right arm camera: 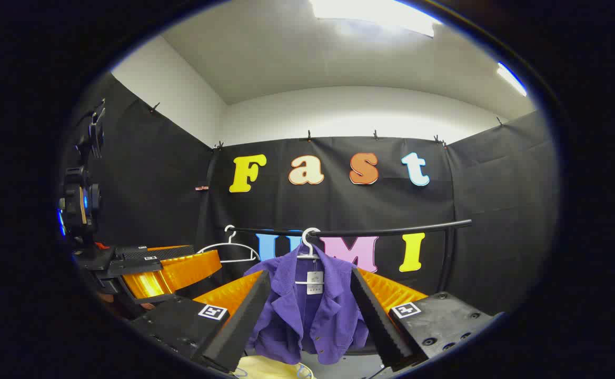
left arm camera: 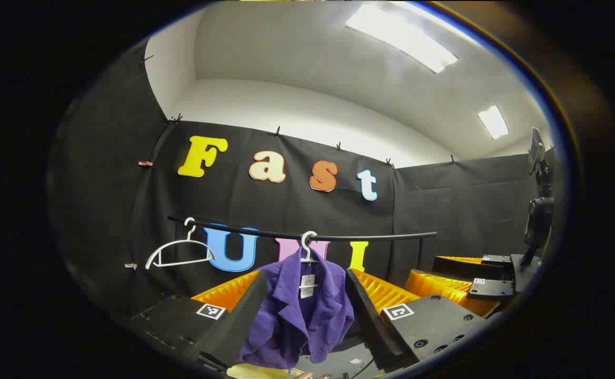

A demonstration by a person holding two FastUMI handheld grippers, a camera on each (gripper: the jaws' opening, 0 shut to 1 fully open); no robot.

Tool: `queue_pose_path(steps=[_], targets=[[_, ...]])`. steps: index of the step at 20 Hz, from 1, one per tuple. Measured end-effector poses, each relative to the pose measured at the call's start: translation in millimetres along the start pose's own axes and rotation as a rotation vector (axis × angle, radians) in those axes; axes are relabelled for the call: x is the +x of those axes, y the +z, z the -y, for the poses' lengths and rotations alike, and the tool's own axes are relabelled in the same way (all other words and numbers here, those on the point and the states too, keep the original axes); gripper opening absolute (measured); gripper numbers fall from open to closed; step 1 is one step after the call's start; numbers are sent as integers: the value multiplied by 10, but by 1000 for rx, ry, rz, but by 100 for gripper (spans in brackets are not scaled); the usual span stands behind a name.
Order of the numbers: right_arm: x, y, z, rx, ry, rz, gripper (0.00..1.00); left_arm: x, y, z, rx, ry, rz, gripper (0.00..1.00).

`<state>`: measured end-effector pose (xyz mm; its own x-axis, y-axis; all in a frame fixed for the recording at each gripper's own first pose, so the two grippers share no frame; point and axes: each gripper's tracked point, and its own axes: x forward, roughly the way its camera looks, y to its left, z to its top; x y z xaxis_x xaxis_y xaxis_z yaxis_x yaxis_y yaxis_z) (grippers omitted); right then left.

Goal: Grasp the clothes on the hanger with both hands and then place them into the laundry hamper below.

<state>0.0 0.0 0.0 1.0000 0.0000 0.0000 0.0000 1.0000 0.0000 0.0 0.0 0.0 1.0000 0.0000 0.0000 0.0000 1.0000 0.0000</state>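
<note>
One black rail (right arm camera: 392, 230) carries two white hangers, one bare (right arm camera: 228, 250) and one (right arm camera: 307, 247) holding the single purple jacket (right arm camera: 307, 310), which bears one white tag (right arm camera: 315, 282).

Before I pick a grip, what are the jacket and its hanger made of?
The purple jacket looks like soft ribbed cloth, perhaps corduroy: fine ridges, matte, limp folds. Its white hanger looks like smooth plastic or coated wire; I cannot tell which.

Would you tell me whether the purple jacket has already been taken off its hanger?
No, the purple jacket hangs on its white hanger from the black rail.
</note>
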Motion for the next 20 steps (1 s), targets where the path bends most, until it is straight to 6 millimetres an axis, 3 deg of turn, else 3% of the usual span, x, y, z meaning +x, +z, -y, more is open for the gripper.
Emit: queue_pose_path(steps=[7, 9, 10, 16, 17, 20], targets=[[-85, 63, 10, -3, -21, -2, 96, -113, 46, 36, -6, -28, -5, 93], [-105, 66, 19, 0, -28, -10, 96, -133, 56, 41, -4, -32, -4, 97], [-105, 59, 22, -1, -33, -14, 96, -127, 31, 40, -2, -34, -7, 93], [-109, 20, 16, 5, -61, -35, 96, -81, -74, -2, -3, -59, -27, 93], [-100, 6, 10, -1, -68, -41, 96, -83, -78, -19, -6, -67, -27, 97], [-100, -31, -60, 2, -74, -57, 97, -85, -69, -95, -8, -85, -32, 93]])
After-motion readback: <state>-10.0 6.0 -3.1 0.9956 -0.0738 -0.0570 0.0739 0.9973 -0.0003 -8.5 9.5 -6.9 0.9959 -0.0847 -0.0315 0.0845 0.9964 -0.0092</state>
